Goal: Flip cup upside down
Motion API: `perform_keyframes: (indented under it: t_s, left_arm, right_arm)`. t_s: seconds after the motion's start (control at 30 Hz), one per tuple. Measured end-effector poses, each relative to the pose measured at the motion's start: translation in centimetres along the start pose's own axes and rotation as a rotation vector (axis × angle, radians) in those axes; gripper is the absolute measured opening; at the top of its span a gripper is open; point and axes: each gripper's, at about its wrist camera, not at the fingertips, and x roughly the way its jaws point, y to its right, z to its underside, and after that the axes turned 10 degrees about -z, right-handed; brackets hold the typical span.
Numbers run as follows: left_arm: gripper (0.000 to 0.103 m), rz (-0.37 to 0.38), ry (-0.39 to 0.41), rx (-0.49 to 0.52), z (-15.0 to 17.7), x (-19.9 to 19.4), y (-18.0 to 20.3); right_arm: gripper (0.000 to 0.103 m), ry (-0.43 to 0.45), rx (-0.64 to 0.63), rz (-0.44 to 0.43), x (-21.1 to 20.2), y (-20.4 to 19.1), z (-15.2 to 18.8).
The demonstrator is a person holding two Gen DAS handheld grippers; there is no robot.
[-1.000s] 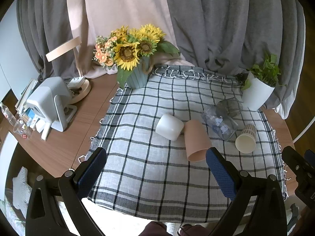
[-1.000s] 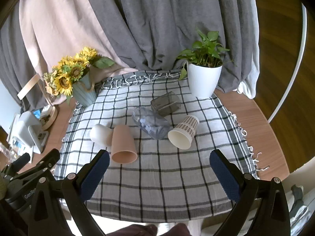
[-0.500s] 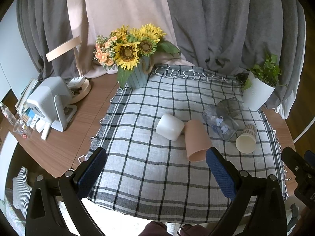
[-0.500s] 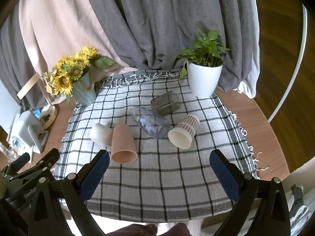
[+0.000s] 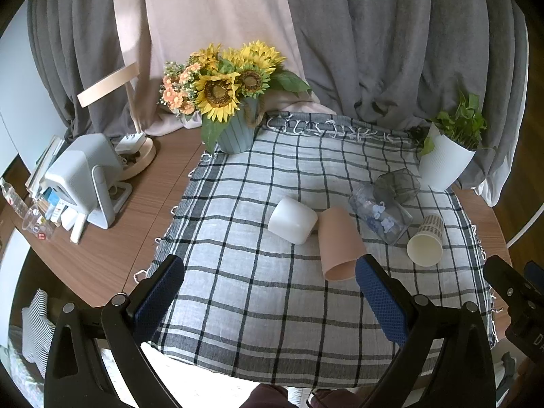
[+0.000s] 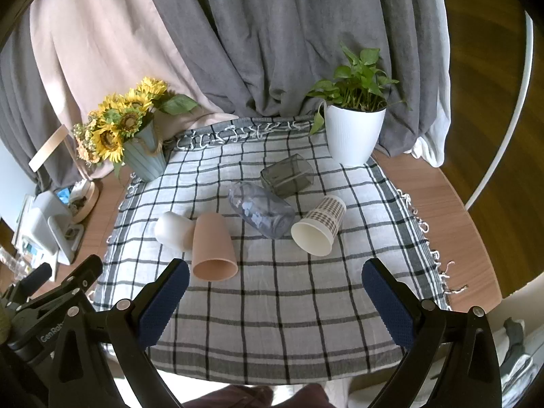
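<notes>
Several cups lie on their sides on a checked cloth (image 5: 255, 292): a white cup (image 5: 292, 220), a pink cup (image 5: 338, 248), a clear bluish glass (image 5: 380, 212), a dark grey glass (image 5: 397, 182) and a checked paper cup (image 5: 426, 243). In the right wrist view they show as the white cup (image 6: 173, 229), pink cup (image 6: 213, 245), clear glass (image 6: 261, 209), grey glass (image 6: 288, 175) and paper cup (image 6: 319, 229). My left gripper (image 5: 268, 282) is open and empty, near the cloth's front. My right gripper (image 6: 273, 287) is open and empty, in front of the cups.
A sunflower vase (image 5: 234, 132) stands at the cloth's back left, a white plant pot (image 5: 443, 163) at the back right. A grey device (image 5: 85, 176) and small items sit on the wooden table (image 5: 136, 224) to the left. Curtains hang behind.
</notes>
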Motion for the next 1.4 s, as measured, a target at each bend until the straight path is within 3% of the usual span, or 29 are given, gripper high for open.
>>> perform_keyframes:
  t_s: [0.97,1.23,1.4]
  left_arm:
    - [0.103,0.004,-0.025,0.004,0.1,1.7,1.0]
    - [0.103,-0.015,-0.113,-0.036,-0.3,3.7,2.2]
    - [0.103,-0.029,-0.205,-0.119,-0.5,5.7,3.0]
  right_arm:
    - [0.102,-0.022,0.001,-0.003,1.8,0.3,-0.3]
    - [0.102,-0.100,-0.020,-0.027,3.3,0.7,-1.2]
    - [0.102,-0.214,-0.053,-0.075,6.5,1.7,-3.3]
